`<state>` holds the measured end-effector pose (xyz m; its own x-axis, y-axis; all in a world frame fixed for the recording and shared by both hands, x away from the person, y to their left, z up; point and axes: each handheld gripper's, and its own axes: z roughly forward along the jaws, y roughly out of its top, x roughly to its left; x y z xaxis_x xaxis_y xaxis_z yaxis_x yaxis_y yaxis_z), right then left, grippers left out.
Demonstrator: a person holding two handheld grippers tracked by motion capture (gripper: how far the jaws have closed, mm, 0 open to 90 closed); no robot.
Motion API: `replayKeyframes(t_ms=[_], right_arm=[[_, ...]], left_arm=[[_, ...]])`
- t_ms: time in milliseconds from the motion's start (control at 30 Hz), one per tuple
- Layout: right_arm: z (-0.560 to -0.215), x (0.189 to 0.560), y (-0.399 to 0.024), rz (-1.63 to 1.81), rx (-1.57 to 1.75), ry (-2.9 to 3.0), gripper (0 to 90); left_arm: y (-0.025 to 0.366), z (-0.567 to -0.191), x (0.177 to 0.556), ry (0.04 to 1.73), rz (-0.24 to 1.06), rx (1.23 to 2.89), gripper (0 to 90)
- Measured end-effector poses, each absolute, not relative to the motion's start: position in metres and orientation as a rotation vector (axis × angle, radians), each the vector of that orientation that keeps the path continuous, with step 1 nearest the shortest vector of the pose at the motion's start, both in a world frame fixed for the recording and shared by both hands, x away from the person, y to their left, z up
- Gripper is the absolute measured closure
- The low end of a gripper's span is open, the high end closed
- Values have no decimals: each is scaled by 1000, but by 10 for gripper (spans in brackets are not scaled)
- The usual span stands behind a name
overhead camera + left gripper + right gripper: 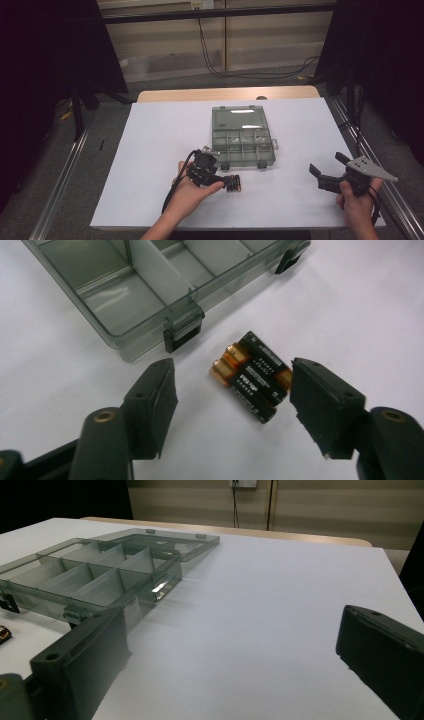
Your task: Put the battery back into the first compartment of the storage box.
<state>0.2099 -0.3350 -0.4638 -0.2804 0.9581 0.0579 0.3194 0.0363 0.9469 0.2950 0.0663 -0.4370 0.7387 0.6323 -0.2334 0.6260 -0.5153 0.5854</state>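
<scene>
The left gripper [232,385], jaws apart, straddles two batteries [252,375] lying on the white table [150,150] just beside the open compartment box [243,145], pads not touching them. The right gripper [330,170] hovers well apart, jaws wide; the battery labels are too small to read.

The high view looks forward and down from above the person's side onto the white-covered table [165,150]. Both gripper views sit low and close to that surface; all three share the smoky transparent plastic compartment box [243,142] [125,295] [90,577]
</scene>
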Motion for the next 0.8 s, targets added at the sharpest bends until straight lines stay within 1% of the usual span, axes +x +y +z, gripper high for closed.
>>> replayKeyframes(t_ms=[133,233,533,667,800], right_arm=[[-464,210,-335,1258,1313,1669,0],[-464,210,-334,1257,1313,1672,0],[-466,211,-333,1249,1315,1676,0],[-466,211,-334,1248,1315,1674,0],[-467,211,-334,1250,1326,1673,0]], left_arm=[[62,-440,294,944,-6,2283,422],[60,-446,295,955,-25,2285,447],[53,-453,295,946,-38,2316,501],[53,-454,295,960,-33,2305,519],[53,-455,295,965,-45,2296,522]])
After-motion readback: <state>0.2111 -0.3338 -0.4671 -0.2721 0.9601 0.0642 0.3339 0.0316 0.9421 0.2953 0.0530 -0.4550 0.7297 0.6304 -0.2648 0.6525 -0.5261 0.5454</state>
